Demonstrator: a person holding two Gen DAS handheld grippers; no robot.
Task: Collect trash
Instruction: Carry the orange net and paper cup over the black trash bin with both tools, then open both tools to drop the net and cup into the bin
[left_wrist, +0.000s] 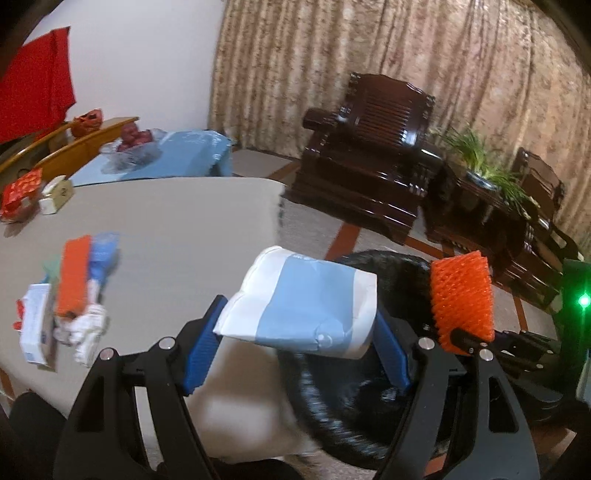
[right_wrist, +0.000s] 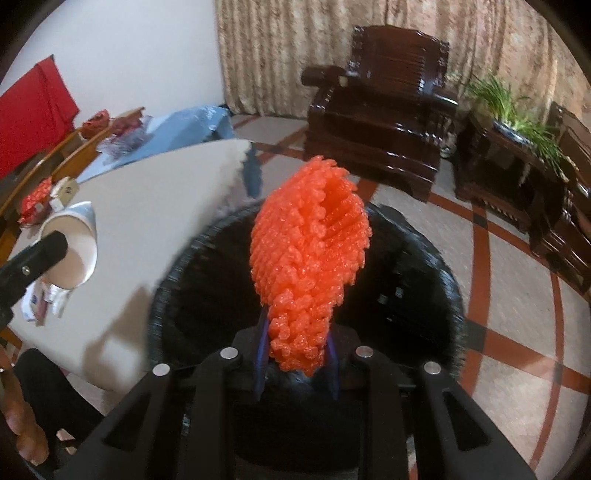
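Only the right wrist view shows the bin's (right_wrist: 424, 295) inside (black).

I am working in a home living room.
Carved dark armchair (left_wrist: 373, 147) at one o'clock, patterned curtains (left_wrist: 369, 48) behind, potted plant (left_wrist: 480, 158) at two.

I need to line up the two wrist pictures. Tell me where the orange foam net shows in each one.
Left wrist view: the orange foam net sits at the right, over the black bin.
Right wrist view: the net fills the centre, pinched in the right tongs above the bin.
Shared landmark: the dark wooden armchair by the curtain.
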